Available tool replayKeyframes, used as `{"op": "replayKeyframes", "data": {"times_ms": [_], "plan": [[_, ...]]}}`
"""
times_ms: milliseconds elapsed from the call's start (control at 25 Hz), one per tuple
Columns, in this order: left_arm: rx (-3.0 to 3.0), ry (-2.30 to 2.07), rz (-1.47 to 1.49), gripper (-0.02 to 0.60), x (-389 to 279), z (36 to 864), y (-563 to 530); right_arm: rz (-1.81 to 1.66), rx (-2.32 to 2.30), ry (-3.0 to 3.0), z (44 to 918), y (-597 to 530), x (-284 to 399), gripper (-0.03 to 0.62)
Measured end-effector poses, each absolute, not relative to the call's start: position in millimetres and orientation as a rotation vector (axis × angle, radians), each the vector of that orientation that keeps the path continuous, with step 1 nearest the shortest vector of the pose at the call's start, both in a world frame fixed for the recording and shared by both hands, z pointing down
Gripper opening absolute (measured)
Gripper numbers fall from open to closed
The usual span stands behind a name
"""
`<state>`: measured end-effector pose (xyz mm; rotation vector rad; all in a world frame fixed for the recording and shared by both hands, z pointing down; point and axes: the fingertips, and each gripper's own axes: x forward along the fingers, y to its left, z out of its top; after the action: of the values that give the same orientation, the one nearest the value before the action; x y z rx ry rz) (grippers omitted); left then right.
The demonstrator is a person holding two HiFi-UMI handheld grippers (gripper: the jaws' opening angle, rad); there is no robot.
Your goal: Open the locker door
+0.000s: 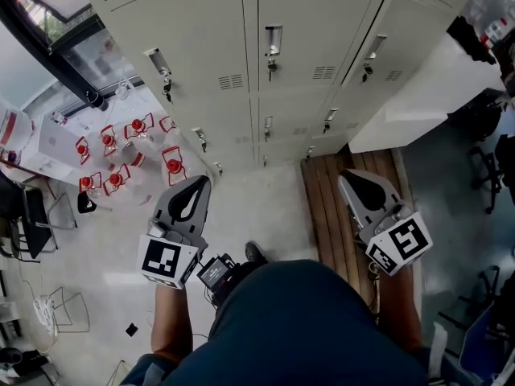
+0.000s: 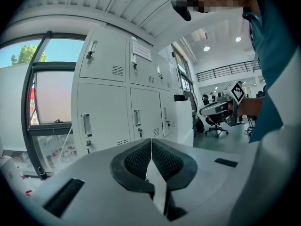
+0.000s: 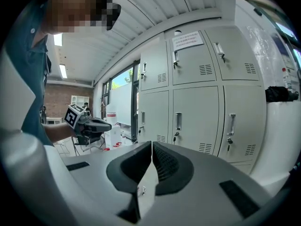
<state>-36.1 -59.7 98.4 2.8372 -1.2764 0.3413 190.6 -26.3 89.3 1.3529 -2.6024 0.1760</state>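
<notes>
Bank of pale lockers (image 1: 201,22) stands ahead. Every locker door (image 1: 310,30) is flush shut and untouched. A slatted wooden bench (image 1: 322,207) lies at its foot, right side. Left gripper (image 1: 197,183) and right gripper (image 1: 348,177) are held short of the doors, both jaws clenched together on nothing.

A wooden slatted platform (image 1: 342,187) is laid on the pale floor (image 1: 257,207). Well to its left a dark-framed window (image 1: 76,51) is set. Just right of it a white cabinet (image 1: 434,95) is placed; black chairs (image 1: 491,167) are seen beyond that. Ceiling lamps (image 2: 206,48) are lit.
</notes>
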Motion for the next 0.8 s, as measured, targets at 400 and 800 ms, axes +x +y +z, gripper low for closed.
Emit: {"op": "replayKeyframes", "data": {"times_ms": [400,800], "plan": [[2.862,-1.188,0.284,0.02,-76,112,-105,0.18,1.388,-2.528,91,-56,145,0.037],[2.749,-1.381,0.304,0.02,-114,123,-119,0.173,1.114,-2.634,105,-118,96,0.037]]}}
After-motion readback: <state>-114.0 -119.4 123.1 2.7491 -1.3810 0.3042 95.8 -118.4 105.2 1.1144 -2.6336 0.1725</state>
